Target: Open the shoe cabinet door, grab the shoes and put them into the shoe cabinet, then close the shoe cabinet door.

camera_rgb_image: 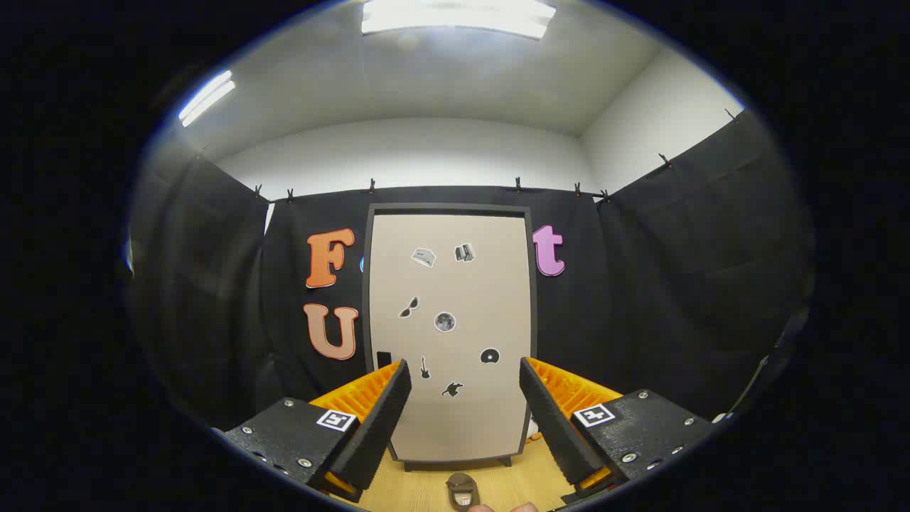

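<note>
The shoe cabinet [449,299] stands upright against the black cloth wall, beyond my fingers. Its beige door [455,419] is closed and carries several small stickers; a dark frame runs around it. A small dark handle [384,359] sits at the door's left edge, just above my left fingertip. My gripper [463,380] is open, with nothing between its fingers, and it faces the lower half of the door from some distance. On the wooden floor in front of the cabinet, low between my fingers, lies a brown shoe [462,491], partly cut off.
Black cloth walls close the booth on the left, back and right. The light wooden floor [412,487] runs from the cabinet's short feet toward me. A small white and orange thing [533,429] peeks out by the cabinet's lower right corner, behind my right finger.
</note>
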`<act>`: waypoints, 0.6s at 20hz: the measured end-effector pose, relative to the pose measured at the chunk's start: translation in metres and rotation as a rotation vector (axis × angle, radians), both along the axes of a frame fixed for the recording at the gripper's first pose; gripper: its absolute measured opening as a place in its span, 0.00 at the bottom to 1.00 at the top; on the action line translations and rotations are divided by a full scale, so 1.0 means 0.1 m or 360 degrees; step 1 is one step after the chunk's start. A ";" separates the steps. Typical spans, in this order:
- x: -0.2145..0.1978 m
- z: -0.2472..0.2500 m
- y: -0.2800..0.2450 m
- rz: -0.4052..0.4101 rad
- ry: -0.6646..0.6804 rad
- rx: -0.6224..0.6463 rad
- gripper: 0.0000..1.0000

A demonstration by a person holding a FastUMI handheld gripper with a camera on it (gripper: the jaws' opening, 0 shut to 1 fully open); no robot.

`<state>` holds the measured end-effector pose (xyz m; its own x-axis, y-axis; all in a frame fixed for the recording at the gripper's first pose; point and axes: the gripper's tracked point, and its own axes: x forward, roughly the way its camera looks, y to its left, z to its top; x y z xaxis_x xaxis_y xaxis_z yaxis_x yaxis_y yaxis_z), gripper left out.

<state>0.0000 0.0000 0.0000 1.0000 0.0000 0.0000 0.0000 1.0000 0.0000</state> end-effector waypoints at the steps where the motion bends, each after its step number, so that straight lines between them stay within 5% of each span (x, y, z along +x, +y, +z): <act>1: 0.00 -0.01 0.01 0.0001 0.0000 0.0002 0.96; 12: 0.00 -0.08 0.07 0.0040 0.0053 0.0017 0.96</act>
<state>0.0005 0.0065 -0.0082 0.9991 0.0251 -0.0329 -0.0248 0.9996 0.0109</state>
